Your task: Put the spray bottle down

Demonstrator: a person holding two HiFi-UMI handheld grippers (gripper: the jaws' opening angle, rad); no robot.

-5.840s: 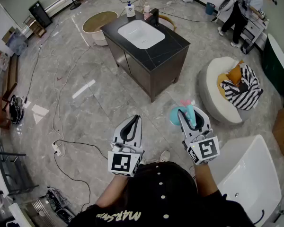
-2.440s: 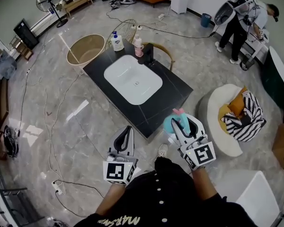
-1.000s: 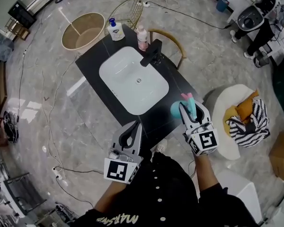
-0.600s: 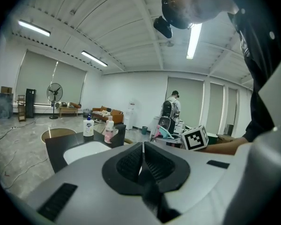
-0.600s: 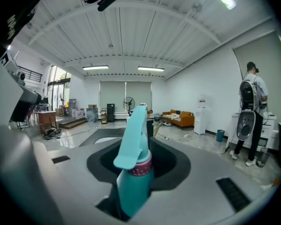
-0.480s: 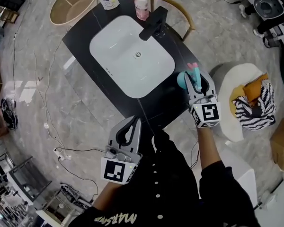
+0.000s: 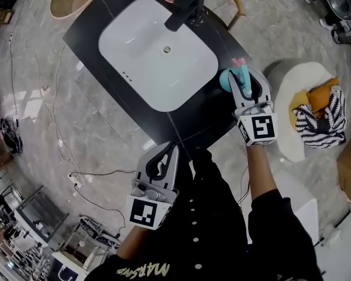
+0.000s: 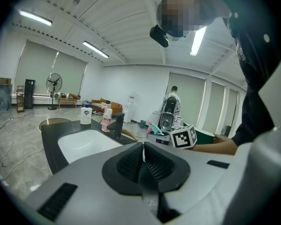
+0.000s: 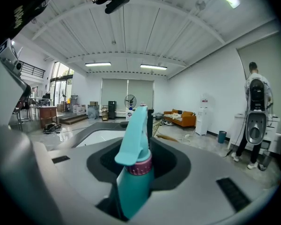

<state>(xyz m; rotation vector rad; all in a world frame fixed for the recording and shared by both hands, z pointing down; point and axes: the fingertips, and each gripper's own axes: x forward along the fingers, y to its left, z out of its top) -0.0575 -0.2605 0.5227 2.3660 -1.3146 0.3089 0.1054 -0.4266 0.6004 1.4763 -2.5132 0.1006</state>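
Right gripper (image 7: 249,78) | is clamped on spray bottle (image 7: 227,79), held at right edge of black counter (image 7: 200,116) | risk: bottle could be toppled off edge if released tilted or too far right

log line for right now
right gripper: shut on spray bottle | spray bottle: at counter edge beside sink | left gripper: shut, empty

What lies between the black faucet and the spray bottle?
Bare black countertop runs from the faucet to the spray bottle, shown in the head view.
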